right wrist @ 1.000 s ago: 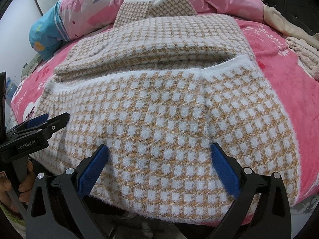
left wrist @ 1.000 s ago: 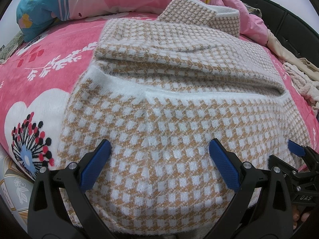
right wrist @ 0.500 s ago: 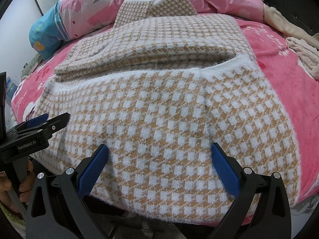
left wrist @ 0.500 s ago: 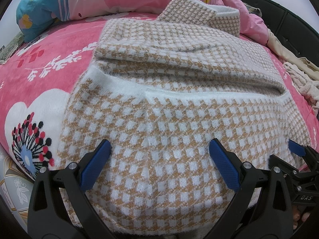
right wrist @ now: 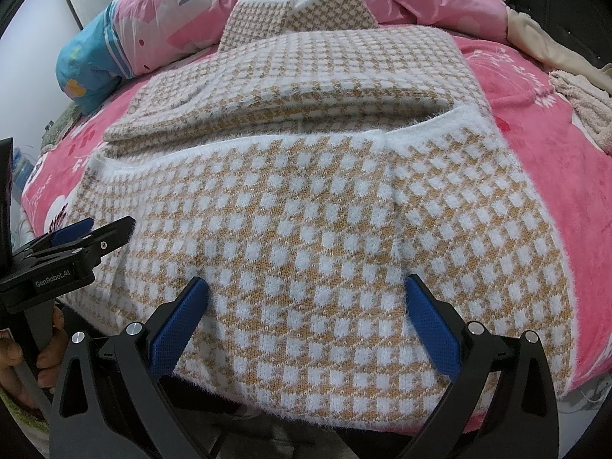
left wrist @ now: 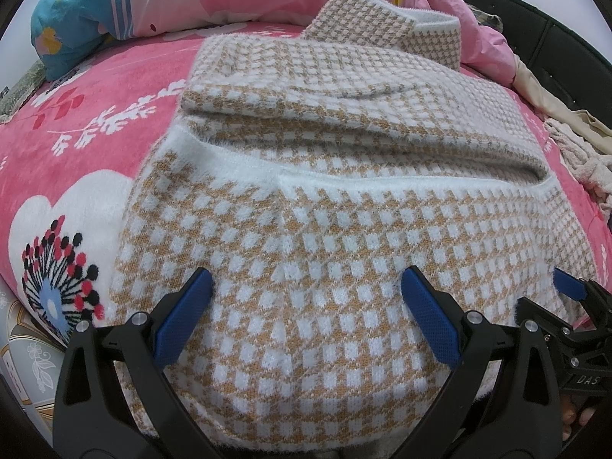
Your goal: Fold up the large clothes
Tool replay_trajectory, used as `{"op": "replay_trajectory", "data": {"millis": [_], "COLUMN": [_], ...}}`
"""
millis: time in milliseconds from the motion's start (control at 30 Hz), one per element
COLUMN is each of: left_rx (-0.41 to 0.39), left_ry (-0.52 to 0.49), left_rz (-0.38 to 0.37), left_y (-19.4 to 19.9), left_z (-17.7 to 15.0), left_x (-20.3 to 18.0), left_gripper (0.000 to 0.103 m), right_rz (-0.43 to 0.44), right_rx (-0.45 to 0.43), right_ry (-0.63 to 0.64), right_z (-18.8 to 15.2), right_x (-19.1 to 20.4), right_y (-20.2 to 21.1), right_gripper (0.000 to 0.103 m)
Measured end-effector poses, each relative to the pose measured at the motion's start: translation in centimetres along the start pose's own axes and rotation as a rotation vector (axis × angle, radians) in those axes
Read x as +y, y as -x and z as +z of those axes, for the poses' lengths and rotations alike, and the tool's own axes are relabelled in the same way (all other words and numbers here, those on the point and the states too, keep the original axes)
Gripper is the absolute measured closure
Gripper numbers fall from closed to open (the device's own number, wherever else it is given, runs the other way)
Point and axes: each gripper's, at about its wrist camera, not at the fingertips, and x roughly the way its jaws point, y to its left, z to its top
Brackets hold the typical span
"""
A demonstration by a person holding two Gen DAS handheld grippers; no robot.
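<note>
A fuzzy tan-and-white checked sweater [left wrist: 344,199] lies partly folded on a pink floral blanket [left wrist: 76,153], directly ahead of both tongs. Left gripper [left wrist: 306,313] and right gripper [right wrist: 308,315] gape wide, holding nothing.

Sweater [left wrist: 344,267] near hem hidden behind gripper frames, btm edge.

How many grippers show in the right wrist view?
2: the right gripper, open, fills the bottom over the checked sweater; the left gripper enters at the left edge.
</note>
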Motion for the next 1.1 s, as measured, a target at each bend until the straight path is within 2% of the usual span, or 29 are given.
{"op": "replay_trajectory", "data": {"millis": [1100], "left_rx": [-0.003], "left_ry": [0.003], "left_rz": [-0.001], "left_y": [0.02], "left_z": [-0.12], "left_x": [0.2], "left_gripper": [0.008], "right_rz": [0.003], "right_rx": [0.001], "right_ry": [0.002], "right_z": [0.05], "right_x": [0.05], "right_y": [0.02], "right_gripper": [0.005]}}
